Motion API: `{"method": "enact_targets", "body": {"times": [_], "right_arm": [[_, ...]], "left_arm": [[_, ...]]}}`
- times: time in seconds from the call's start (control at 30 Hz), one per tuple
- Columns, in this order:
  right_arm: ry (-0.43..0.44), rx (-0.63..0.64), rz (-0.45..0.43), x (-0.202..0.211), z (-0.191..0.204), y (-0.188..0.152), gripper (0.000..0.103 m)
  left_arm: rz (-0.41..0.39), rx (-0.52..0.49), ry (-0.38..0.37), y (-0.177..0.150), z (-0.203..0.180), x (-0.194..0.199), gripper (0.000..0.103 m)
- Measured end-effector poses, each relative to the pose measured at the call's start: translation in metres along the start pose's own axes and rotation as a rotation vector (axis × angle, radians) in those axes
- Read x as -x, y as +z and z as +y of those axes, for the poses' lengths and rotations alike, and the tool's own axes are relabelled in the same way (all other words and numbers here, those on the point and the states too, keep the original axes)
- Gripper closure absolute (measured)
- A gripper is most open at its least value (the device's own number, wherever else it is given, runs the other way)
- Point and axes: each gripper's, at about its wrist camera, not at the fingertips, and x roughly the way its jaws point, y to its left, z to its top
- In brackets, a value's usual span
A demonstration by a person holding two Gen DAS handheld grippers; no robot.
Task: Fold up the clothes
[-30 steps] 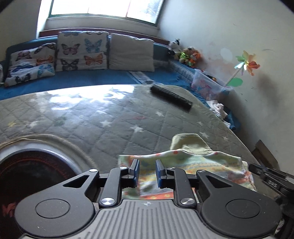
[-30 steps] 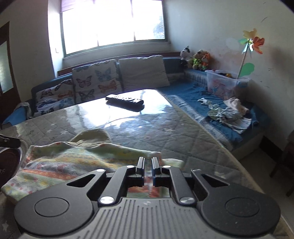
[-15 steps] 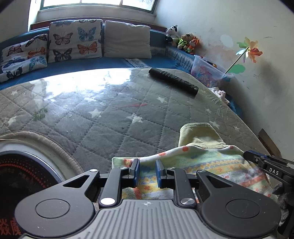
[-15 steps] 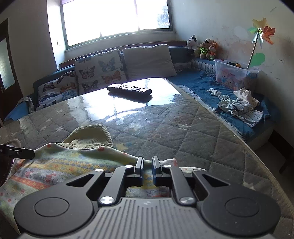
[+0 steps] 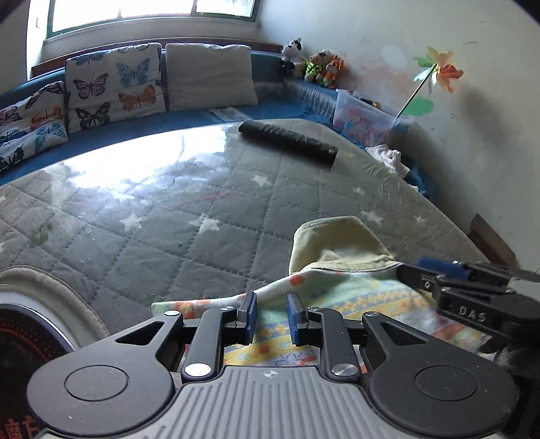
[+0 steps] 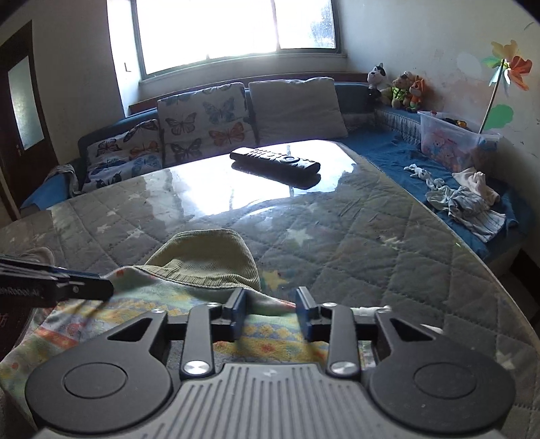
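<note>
**Both claws parted over the folded garment**

Your left gripper [image 5: 270, 312] stands with its jaws apart above the patterned garment [image 5: 364, 304], which fills the lower centre of the frame on the quilted table [image 5: 202, 216]. Your right gripper [image 6: 271, 309] is likewise spread; the cloth's edge lies between its fingers, perhaps untouched. A remote control [image 6: 275, 158] lies upper centre.

Bright sun thru window [image 6: 236, 30], blown out white. Big shiny glare on table [image 6: 256, 189]. Dim in near corners. Bent, dark round edges. Pics sharp, bit blurry low down.
</note>
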Motion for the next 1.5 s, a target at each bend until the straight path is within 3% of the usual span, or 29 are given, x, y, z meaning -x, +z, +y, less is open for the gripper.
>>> {"method": "enact_targets", "body": {"times": [0.07, 0.17, 0.27, 0.3, 0.33, 0.4, 0.5, 0.8, 1.2, 1.5], "right_arm": [[0.003, -0.005, -0.006, 0.004, 0.000, 0.001, 0.063], [0.014, -0.006, -0.024, 0.015, 0.002, -0.001, 0.047], [0.020, -0.007, -0.041, 0.028, 0.006, -0.004, 0.034], [0.023, -0.007, -0.045, 0.032, 0.008, -0.006, 0.021], [0.025, -0.007, -0.049, 0.037, 0.010, -0.008, 0.014], [0.030, -0.007, -0.057, 0.046, 0.014, -0.013, 0.013], [0.037, -0.003, -0.068, 0.059, 0.020, -0.019, 0.001], [0.062, -0.006, -0.068, 0.090, 0.035, -0.041, 0.000], [0.023, 0.001, -0.058, 0.116, 0.060, -0.075, 0.000], [-0.004, 0.034, -0.054, 0.128, 0.074, -0.094, 0.000]], "left_arm": [[-0.002, 0.001, 0.000, 0.000, -0.001, 0.002, 0.079], [-0.021, -0.015, 0.016, -0.002, -0.003, 0.011, 0.058], [-0.030, -0.019, 0.024, -0.006, -0.005, 0.021, 0.052], [-0.030, -0.017, 0.025, -0.008, -0.006, 0.024, 0.048], [-0.032, -0.016, 0.027, -0.010, -0.007, 0.028, 0.046], [-0.035, -0.014, 0.029, -0.016, -0.007, 0.036, 0.037], [-0.040, -0.019, 0.042, -0.026, -0.009, 0.046, 0.029], [-0.074, -0.031, 0.093, -0.058, -0.009, 0.082, 0.001], [-0.096, -0.066, 0.150, -0.096, -0.008, 0.120, 0.000], [-0.083, -0.044, 0.145, -0.117, -0.005, 0.133, 0.000]]}}
